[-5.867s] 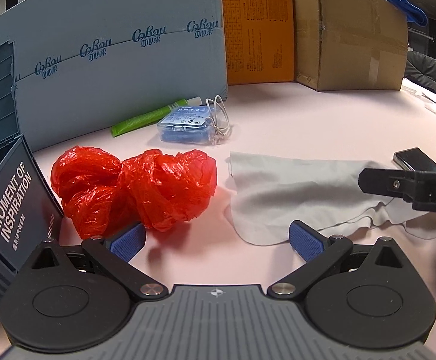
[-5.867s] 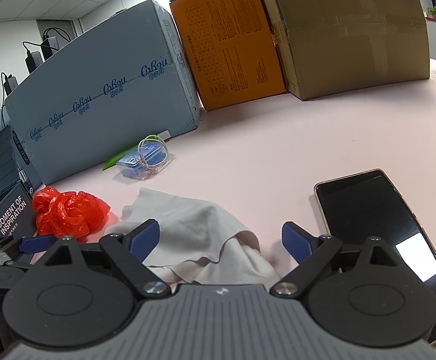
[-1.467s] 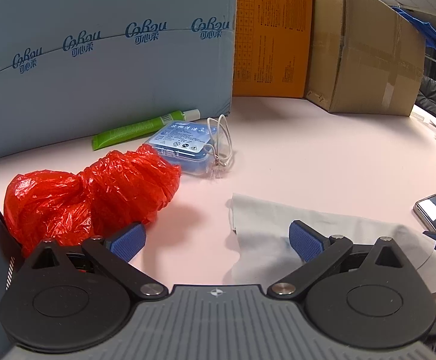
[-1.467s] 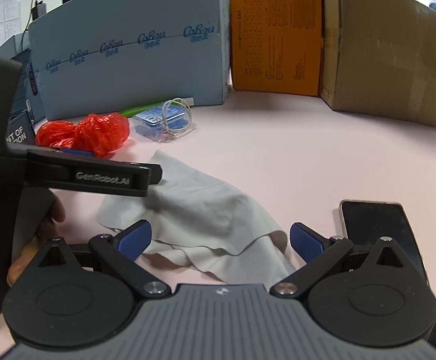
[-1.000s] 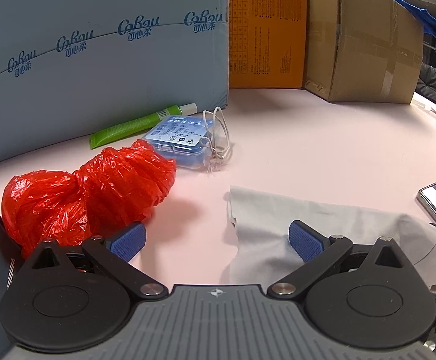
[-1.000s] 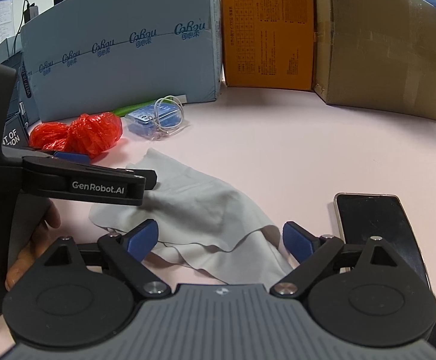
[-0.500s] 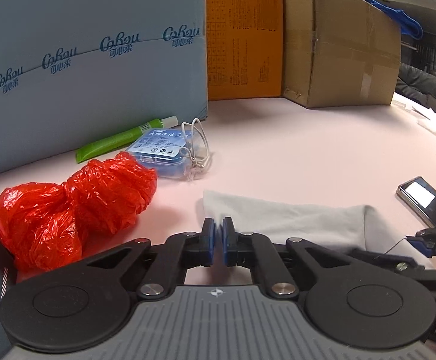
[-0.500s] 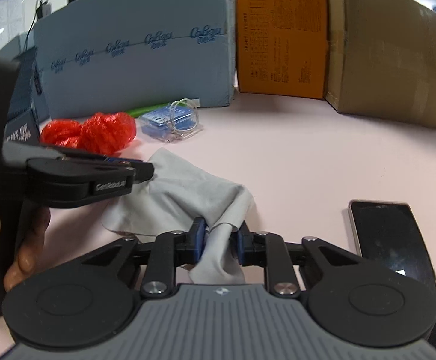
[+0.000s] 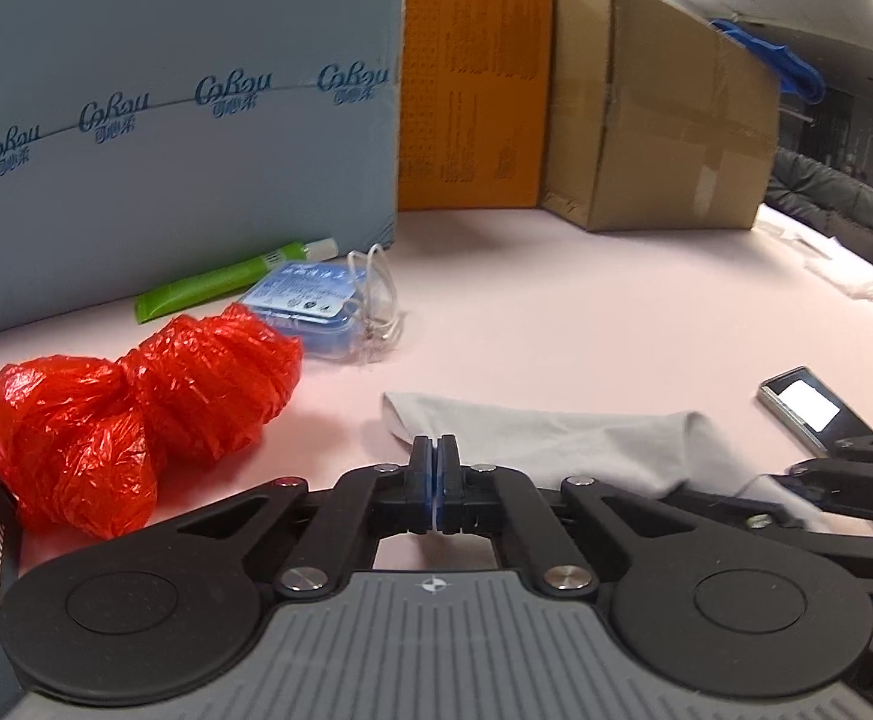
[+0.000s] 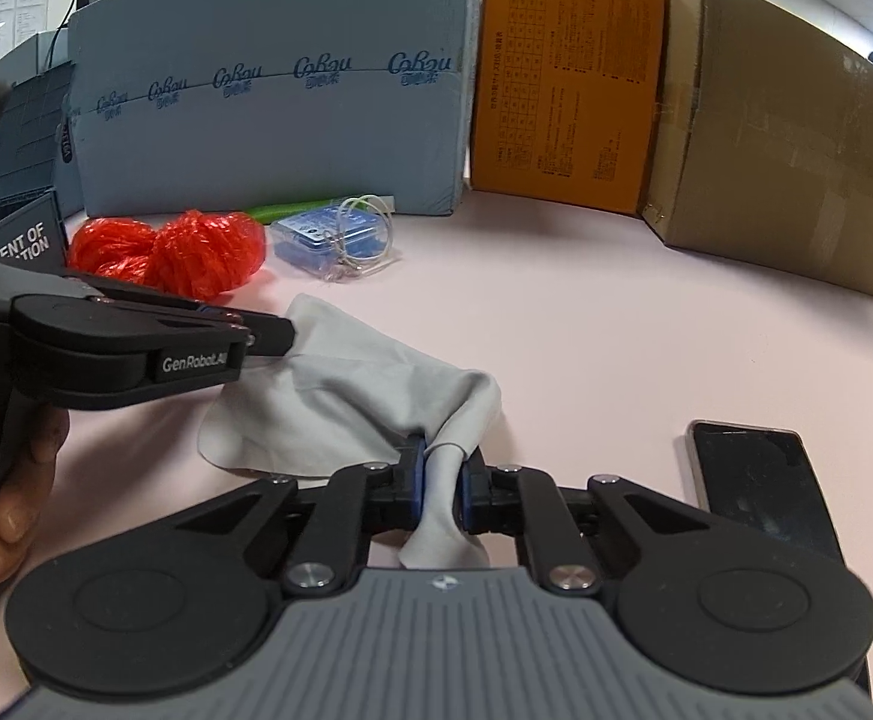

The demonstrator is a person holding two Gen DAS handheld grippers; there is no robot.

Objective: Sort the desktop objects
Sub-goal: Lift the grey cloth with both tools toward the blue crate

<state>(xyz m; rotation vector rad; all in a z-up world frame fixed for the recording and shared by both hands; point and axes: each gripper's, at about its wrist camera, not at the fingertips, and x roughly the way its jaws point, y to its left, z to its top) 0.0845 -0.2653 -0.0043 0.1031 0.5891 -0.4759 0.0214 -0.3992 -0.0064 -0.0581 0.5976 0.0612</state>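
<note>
A grey cloth [image 9: 556, 435] lies on the pink table, stretched between my two grippers. My left gripper [image 9: 435, 474] is shut on the cloth's left edge; it also shows in the right wrist view [image 10: 280, 336], pinching the cloth's far corner. My right gripper [image 10: 439, 474] is shut on a bunched fold of the cloth [image 10: 364, 384]; its dark fingers [image 9: 844, 468] show at the right of the left wrist view. A black phone [image 10: 760, 480] lies flat to the right of the cloth, also in the left wrist view [image 9: 808, 405].
A crumpled red plastic bag [image 9: 136, 384], a blue packet with a wire loop [image 9: 316, 300] and a green tube [image 9: 220, 288] lie at the left. A grey-blue box [image 9: 178, 120], an orange box [image 9: 472, 96] and a cardboard box [image 9: 658, 114] line the back.
Both grippers were open over the cloth a second ago; both have since closed on it, the left on its edge and the right on a bunched fold.
</note>
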